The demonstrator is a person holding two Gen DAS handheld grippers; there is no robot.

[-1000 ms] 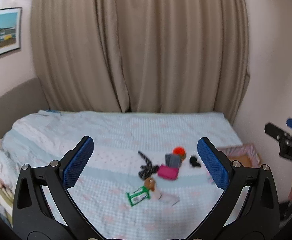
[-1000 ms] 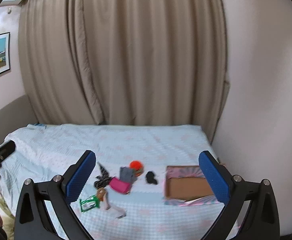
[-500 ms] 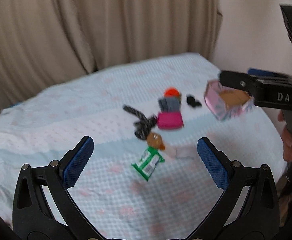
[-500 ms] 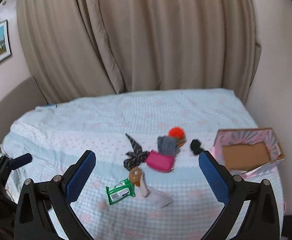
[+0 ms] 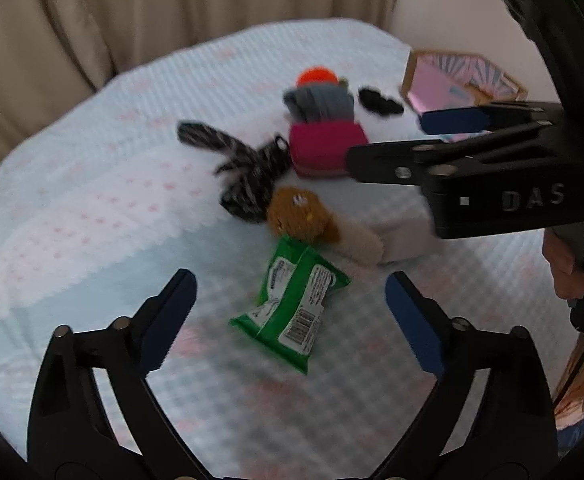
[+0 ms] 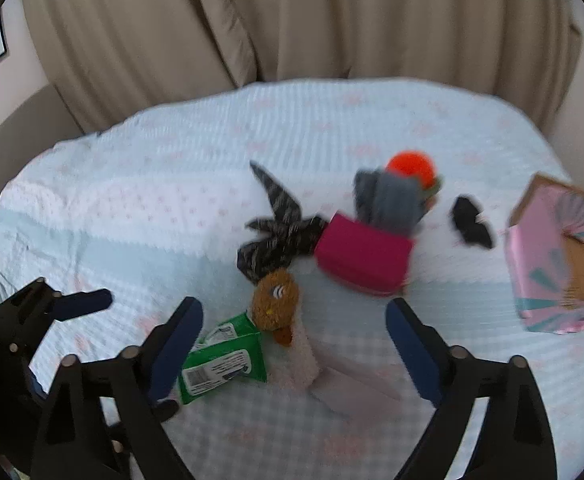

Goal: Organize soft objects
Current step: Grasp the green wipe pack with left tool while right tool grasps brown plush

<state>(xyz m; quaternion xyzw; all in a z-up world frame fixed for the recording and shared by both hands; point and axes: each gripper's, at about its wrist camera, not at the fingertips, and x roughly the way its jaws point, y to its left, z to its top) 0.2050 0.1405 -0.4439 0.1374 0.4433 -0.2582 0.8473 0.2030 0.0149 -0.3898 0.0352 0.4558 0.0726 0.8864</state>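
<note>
We see a bed (image 5: 92, 208) covered by a pale blue quilt with faint pink dots, backed by a beige curtain (image 6: 292, 20). At its right edge sits an open cardboard box (image 6: 540, 256) wrapped in pink and teal paper, tipped so that its brown inside shows.

Our left gripper (image 5: 288, 312) hovers over the quilt with its 2 blue-padded fingers spread wide and nothing between them; a green tissue pack (image 5: 296, 300) lies on the bed in the gap. Our right gripper (image 6: 292, 340) is likewise spread wide and holds nothing, its fingers framing the plush duck (image 6: 280, 320).

The soft things cluster mid-bed. A magenta pouch (image 6: 364, 256) lies with a folded grey cloth (image 6: 388, 200) touching its far side, and an orange ball (image 6: 410, 166) sits just behind that cloth. A black-and-white striped cloth (image 6: 276, 228) sprawls to the left of the pouch, touching it. The plush duck, with brown head and pale body, lies near the striped cloth, its head just beside the tissue pack. A small black item (image 6: 470, 224), too blurred to name, lies between the grey cloth and the box.
</note>
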